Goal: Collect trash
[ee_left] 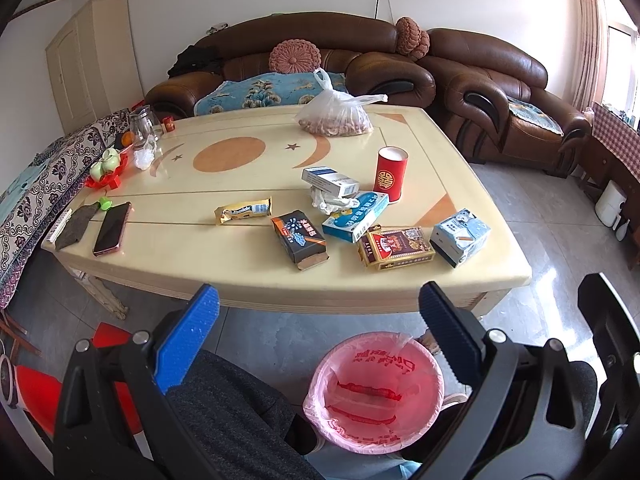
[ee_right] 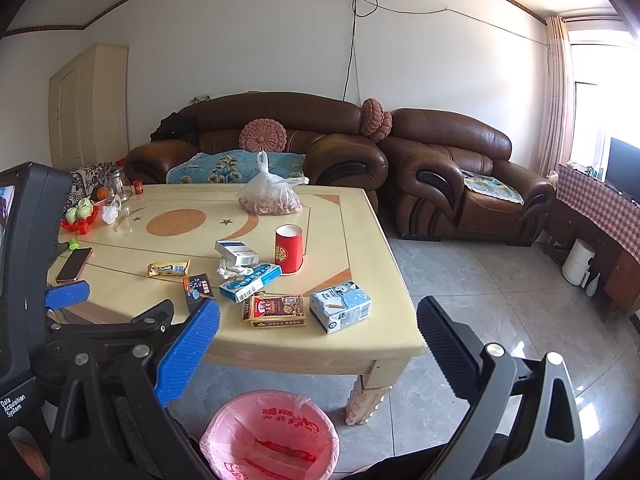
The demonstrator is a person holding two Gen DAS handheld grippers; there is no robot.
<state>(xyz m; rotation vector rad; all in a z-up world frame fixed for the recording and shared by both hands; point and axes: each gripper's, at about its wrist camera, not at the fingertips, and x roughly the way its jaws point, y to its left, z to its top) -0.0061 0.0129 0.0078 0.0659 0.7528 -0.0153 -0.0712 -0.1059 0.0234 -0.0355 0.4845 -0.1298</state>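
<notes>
Both my left gripper [ee_left: 319, 312] and right gripper [ee_right: 318, 326] hang spread and empty; crumpled boxes and wrappers litter the cream wooden table [ee_left: 208, 272], above the pink-lined round bin [ee_left: 374, 390] on the floor.

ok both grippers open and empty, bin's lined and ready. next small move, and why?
Probably reach the right gripper forward to the light blue carton at the table's near right corner. It is the closest piece of litter to that gripper, stands apart from the other boxes, and the pink-lined bin sits right below the table edge for a short drop. The left gripper can wait, also open.
</notes>
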